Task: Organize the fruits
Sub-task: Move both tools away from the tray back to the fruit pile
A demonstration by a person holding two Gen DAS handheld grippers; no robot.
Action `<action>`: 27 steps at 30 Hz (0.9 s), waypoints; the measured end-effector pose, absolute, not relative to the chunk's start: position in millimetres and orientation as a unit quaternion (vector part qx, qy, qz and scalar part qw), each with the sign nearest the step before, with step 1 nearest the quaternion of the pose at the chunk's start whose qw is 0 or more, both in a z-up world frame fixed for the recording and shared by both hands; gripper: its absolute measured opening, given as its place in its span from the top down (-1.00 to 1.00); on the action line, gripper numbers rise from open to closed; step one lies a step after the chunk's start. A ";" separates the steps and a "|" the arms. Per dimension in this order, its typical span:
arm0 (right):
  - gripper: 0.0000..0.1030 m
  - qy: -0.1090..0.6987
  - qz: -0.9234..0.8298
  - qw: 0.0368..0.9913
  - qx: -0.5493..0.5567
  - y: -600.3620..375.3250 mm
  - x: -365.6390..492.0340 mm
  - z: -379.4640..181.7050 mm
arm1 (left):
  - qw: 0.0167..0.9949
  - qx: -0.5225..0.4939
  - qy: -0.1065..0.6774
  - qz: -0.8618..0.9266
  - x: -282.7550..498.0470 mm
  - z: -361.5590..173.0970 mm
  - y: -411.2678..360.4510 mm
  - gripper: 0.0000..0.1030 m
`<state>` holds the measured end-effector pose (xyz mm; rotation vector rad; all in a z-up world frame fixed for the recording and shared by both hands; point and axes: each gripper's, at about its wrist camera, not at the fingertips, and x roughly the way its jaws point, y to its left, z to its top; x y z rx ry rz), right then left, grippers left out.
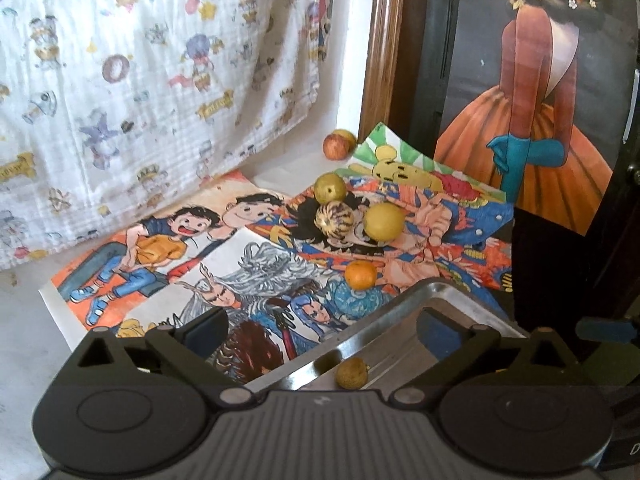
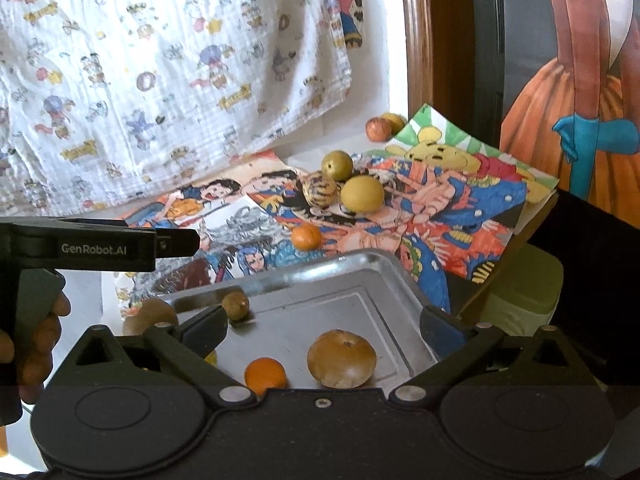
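- The left gripper stands with its fingers wide apart and nothing between them; its black body fills the lower frame and hides the near half of the metal tray.
- In the left wrist view only one small brownish-yellow fruit shows in the tray, at 6 o'clock, partly cut off by the gripper body.
- The right gripper is likewise spread open and empty, hovering over the tray.
- The right wrist view shows more of the tray: a smooth, shallow, rounded-corner steel pan holding a large tan round fruit, a small orange half hidden by the gripper body, and a small brown fruit by the far-left rim.
- A brown, dull fruit at 8 o'clock lies outside the tray, partly hidden behind a finger.
- At 12 o'clock on the glossy drawn posters sit a green fruit, a striped one and a yellow one, clustered and touching; another orange lies just beyond the tray rim.
- Far back, a reddish apple hides most of a yellow fruit behind it.
- A crinkled printed cloth hangs at 10 o'clock.
- A person's hand at 9 o'clock is cut off by the frame edge.
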<state>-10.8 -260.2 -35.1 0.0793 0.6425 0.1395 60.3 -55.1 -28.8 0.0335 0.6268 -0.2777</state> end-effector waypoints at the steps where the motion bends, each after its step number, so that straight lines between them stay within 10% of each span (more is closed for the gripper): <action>1: -0.99 0.311 0.069 0.947 0.038 -259.2 -14.1 -31.9 | 0.943 0.016 0.304 -0.135 57.4 -25.8 -54.1 -0.99; 27: -0.99 0.270 0.053 0.959 0.062 -283.5 -15.5 -0.5 | 0.958 0.009 0.267 -0.109 68.4 -3.5 -30.0 -0.99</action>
